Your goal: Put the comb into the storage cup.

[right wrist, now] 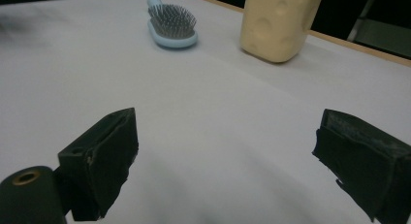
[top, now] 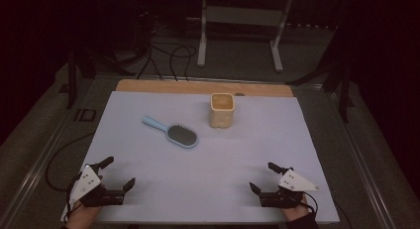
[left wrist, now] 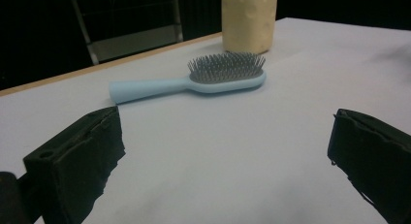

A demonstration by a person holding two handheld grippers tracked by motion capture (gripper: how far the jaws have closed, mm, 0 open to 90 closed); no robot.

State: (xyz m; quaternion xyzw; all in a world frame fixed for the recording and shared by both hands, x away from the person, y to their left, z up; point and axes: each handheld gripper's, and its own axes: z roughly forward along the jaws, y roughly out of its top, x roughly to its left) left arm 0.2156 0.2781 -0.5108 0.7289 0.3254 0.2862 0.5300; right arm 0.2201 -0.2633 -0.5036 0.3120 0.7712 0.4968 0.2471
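Note:
A light blue hairbrush (top: 173, 132) lies bristles up on the pale table cover, its handle pointing to the back left. Right of it stands a cream-yellow cup (top: 221, 110) with a dimpled wall, upright and open at the top. My left gripper (top: 119, 173) rests near the front left corner, open and holding nothing. My right gripper (top: 262, 178) rests near the front right, also open and holding nothing. From the left gripper view the hairbrush (left wrist: 203, 80) lies ahead with the cup (left wrist: 249, 20) behind it. In the right gripper view the cup (right wrist: 279, 23) stands ahead and the hairbrush (right wrist: 172, 25) to its left.
The pale cover (top: 148, 189) lies over a wooden tabletop whose far edge (top: 163, 86) shows bare. Beyond the table are cables on the floor (top: 168, 55) and a white metal stand (top: 240, 21). Dark frame rails run along both table sides.

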